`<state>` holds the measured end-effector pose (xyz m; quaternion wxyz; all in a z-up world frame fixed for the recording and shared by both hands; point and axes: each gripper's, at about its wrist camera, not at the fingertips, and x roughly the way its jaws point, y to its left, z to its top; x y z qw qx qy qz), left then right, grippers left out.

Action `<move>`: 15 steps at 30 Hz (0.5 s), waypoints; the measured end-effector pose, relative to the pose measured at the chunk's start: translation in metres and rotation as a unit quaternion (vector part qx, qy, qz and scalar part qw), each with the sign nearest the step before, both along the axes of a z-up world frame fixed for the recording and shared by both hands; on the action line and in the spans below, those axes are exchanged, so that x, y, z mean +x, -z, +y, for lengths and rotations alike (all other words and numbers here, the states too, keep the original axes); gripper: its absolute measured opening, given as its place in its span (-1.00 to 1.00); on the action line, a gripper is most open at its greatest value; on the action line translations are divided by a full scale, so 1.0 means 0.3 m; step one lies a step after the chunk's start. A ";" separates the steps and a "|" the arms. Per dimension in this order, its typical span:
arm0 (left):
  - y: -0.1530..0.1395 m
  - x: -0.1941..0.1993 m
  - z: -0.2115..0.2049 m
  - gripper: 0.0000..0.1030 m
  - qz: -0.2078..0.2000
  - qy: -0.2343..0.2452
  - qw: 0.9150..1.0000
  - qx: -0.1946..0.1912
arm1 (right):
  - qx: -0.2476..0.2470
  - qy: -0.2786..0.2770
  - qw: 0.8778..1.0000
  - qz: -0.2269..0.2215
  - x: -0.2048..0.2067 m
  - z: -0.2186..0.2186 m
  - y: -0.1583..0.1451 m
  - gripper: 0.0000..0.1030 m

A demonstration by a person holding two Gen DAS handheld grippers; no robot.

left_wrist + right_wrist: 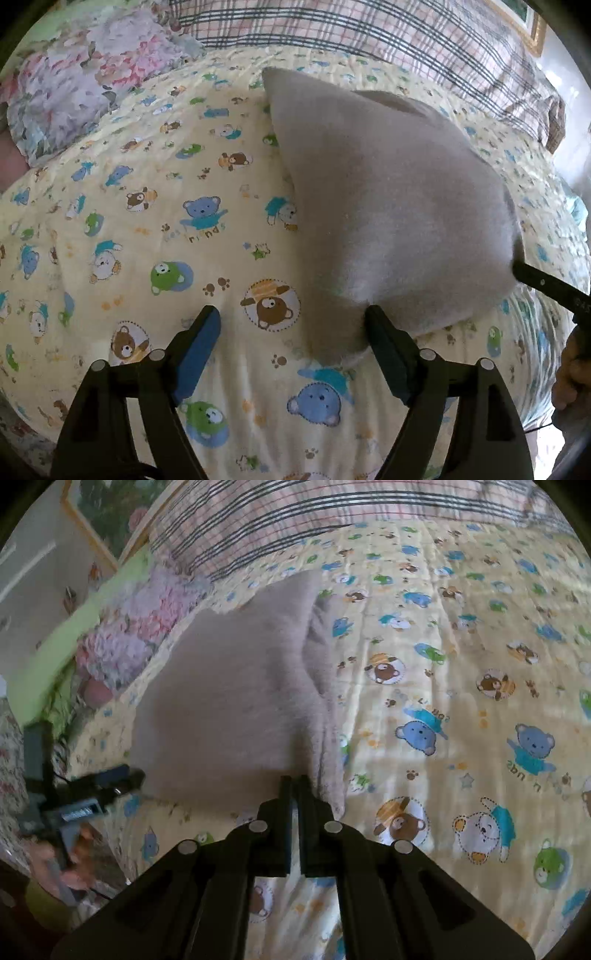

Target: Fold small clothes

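Note:
A small beige-grey garment (384, 206) is lifted partly off the yellow bear-print quilt (147, 229). My left gripper (291, 325) is open; its right finger (384, 332) touches the garment's near corner, nothing held between the jaws. My right gripper (293, 786) is shut on the garment's near edge (236, 701) and holds it up. In the left wrist view the right gripper's finger (546, 288) shows at the garment's right side. In the right wrist view the left gripper (92, 790) shows at the left, blurred.
A floral cloth (74, 85) and a plaid blanket (369, 29) lie at the far side of the bed. The plaid blanket also shows in the right wrist view (295, 513), with a framed picture (103, 520) on the wall at upper left.

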<state>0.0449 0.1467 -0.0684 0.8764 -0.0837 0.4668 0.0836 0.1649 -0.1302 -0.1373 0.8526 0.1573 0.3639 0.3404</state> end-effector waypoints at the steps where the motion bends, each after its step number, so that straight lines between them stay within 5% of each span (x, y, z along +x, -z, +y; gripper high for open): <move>1: -0.004 -0.004 0.001 0.58 -0.002 -0.001 1.000 -0.001 | 0.001 0.002 1.000 -0.001 0.001 -0.001 -0.002 -0.94; 15: -0.023 -0.122 0.013 0.58 -0.027 -0.017 0.999 -0.036 | 0.005 0.020 1.000 -0.016 -0.085 -0.045 -0.037 -0.93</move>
